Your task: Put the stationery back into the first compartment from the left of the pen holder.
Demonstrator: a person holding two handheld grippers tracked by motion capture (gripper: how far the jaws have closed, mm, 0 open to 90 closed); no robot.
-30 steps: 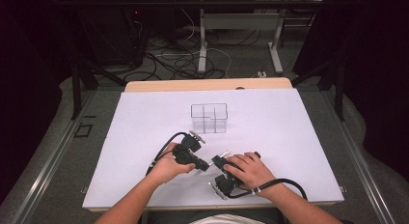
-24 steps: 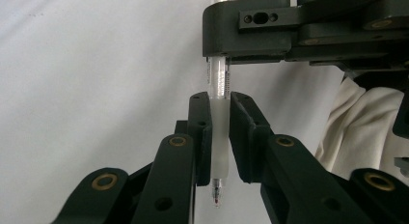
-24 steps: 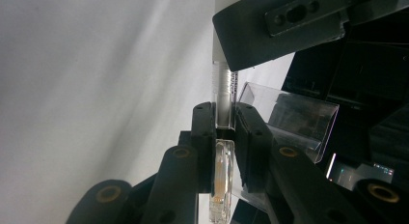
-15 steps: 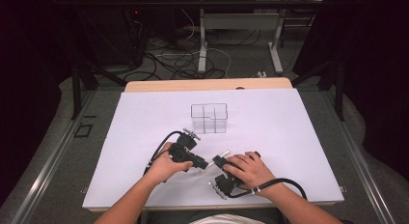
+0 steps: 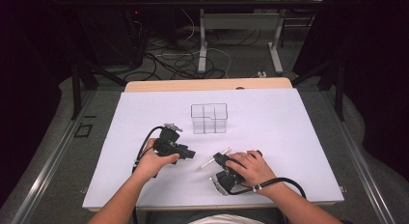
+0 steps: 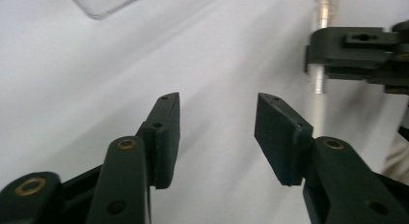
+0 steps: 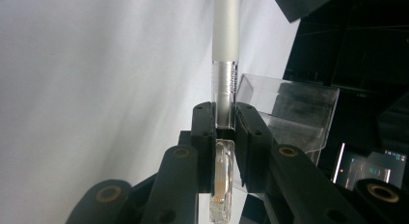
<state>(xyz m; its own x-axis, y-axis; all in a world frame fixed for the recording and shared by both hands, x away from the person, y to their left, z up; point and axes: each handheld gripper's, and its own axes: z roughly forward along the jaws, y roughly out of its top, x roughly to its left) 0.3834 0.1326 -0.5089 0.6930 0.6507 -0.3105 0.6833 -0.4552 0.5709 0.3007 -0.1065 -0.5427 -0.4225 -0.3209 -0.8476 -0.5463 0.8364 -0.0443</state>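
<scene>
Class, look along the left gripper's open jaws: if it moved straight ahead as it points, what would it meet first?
Probably the pen held by the right gripper, just right of its line; otherwise bare white table. Depth is unclear.

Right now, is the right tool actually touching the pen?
Touching. In the right gripper view the right tool has both jaws closed against the pen, with no gap on either side of its clear barrel.
</scene>
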